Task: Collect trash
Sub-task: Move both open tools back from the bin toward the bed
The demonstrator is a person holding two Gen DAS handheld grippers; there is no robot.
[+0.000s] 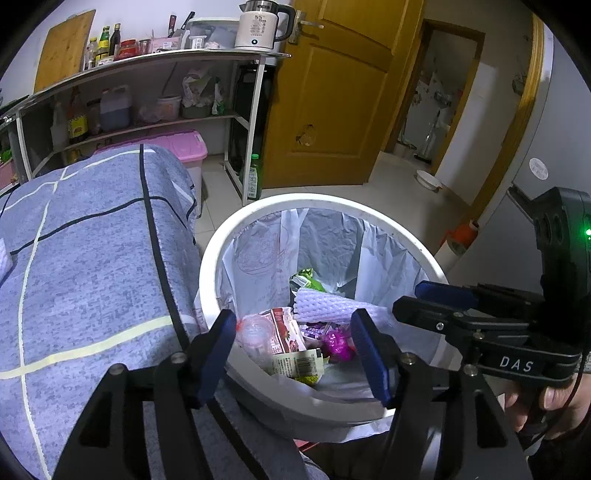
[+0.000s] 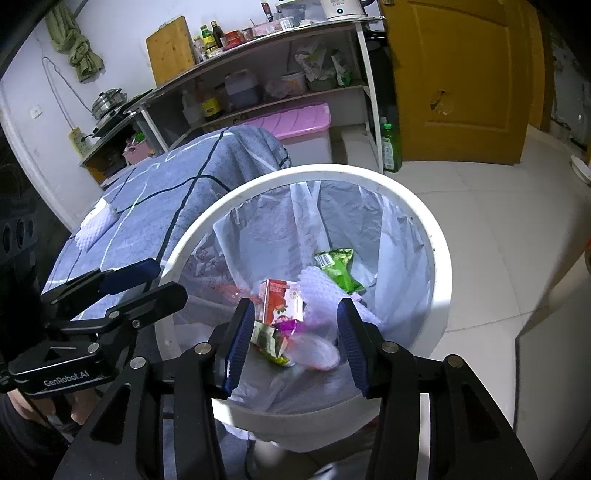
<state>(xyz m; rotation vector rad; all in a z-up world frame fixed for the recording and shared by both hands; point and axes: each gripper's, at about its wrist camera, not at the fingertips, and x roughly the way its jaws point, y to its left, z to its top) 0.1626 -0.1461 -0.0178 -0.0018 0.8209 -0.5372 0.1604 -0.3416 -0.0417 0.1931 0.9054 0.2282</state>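
Observation:
A white bin (image 1: 258,214) lined with a clear bag stands beside the table; it also shows in the right wrist view (image 2: 436,236). Inside lie a red juice carton (image 1: 284,332) (image 2: 280,299), a green wrapper (image 2: 338,267), white foam netting (image 1: 325,304), a pink wrapper (image 1: 338,341) and a clear plastic piece (image 2: 317,352). My left gripper (image 1: 295,354) is open and empty above the bin's near rim. My right gripper (image 2: 295,343) is open and empty over the bin. A white foam net (image 2: 96,225) lies on the table's blue cloth (image 2: 147,192).
The blue checked cloth (image 1: 92,258) covers the table left of the bin. Behind stand a metal shelf (image 1: 147,62) with bottles and a kettle (image 1: 258,26), a pink-lidded box (image 1: 184,146), a green bottle (image 1: 255,177) and a yellow door (image 1: 332,92). Tiled floor (image 2: 498,229) lies to the right.

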